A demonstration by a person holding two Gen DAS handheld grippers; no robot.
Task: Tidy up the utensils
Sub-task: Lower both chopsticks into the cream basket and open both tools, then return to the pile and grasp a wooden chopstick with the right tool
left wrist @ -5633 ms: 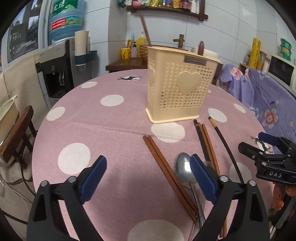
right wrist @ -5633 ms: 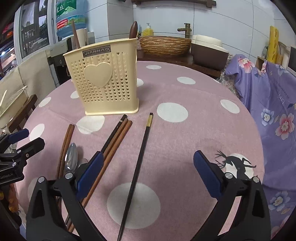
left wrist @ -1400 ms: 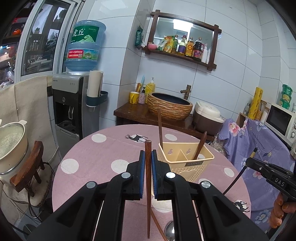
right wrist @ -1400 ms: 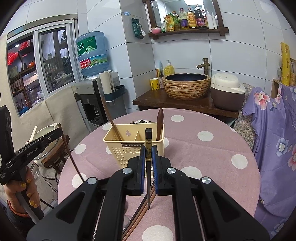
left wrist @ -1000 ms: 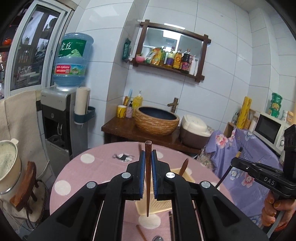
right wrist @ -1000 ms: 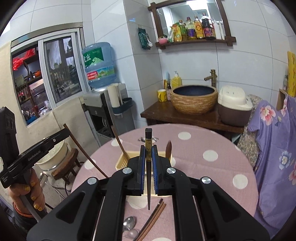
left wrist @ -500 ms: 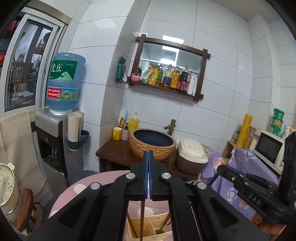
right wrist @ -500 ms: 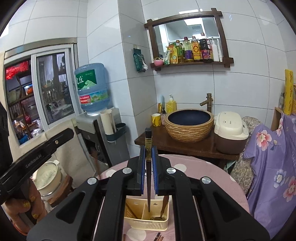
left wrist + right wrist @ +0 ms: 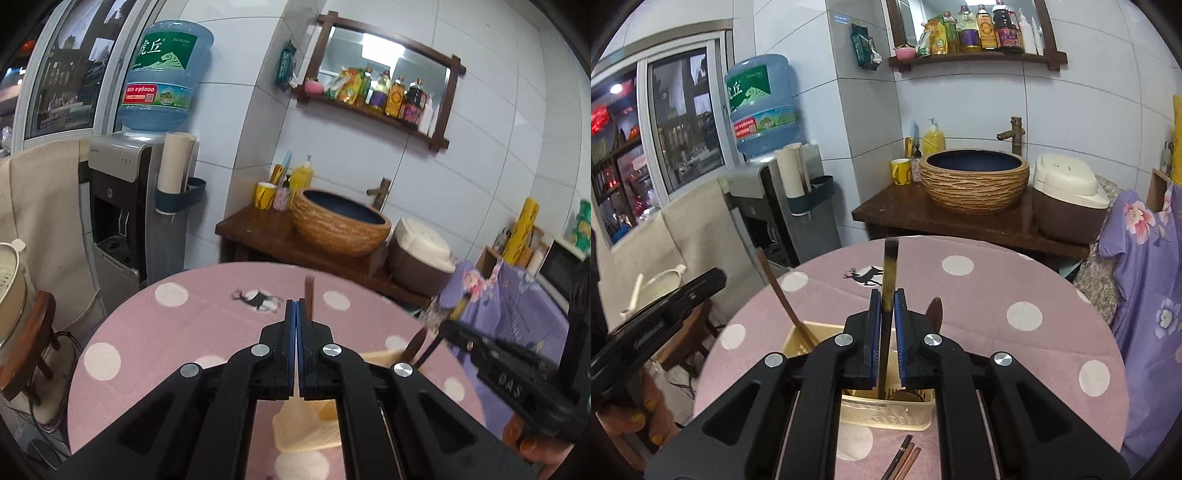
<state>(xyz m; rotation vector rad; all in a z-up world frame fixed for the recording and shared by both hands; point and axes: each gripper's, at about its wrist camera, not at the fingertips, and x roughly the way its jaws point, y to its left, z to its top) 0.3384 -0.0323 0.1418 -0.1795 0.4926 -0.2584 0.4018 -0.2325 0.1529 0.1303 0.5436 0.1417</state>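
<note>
Right tool (image 9: 886, 328) sits dead centre of its view, pads clamped on a dark chopstick (image 9: 889, 266) standing near upright, its lower end dipping toward the cream utensil holder (image 9: 886, 410) at lower centre. A brown chopstick (image 9: 783, 295) leans out of the holder's left compartment, a wooden spoon handle (image 9: 936, 312) pokes up on the right. More chopsticks (image 9: 903, 458) lie on the pink dotted surface (image 9: 997, 295) at the bottom edge, waiting.

Left tool (image 9: 297, 332) is pressed together, nothing between its pads. A brown stick end shows just above and right of its tips, the holder partly hidden underneath.

Risk from here, as I read it: the frame is smeared around the dark chopstick, and if the grip loosens while the tip is off the opening, the stick could strike the rim and skid onto the surface. It could also knock the spoon handle. The two tools are close over one small holder, so a bump between them may tip it.
</note>
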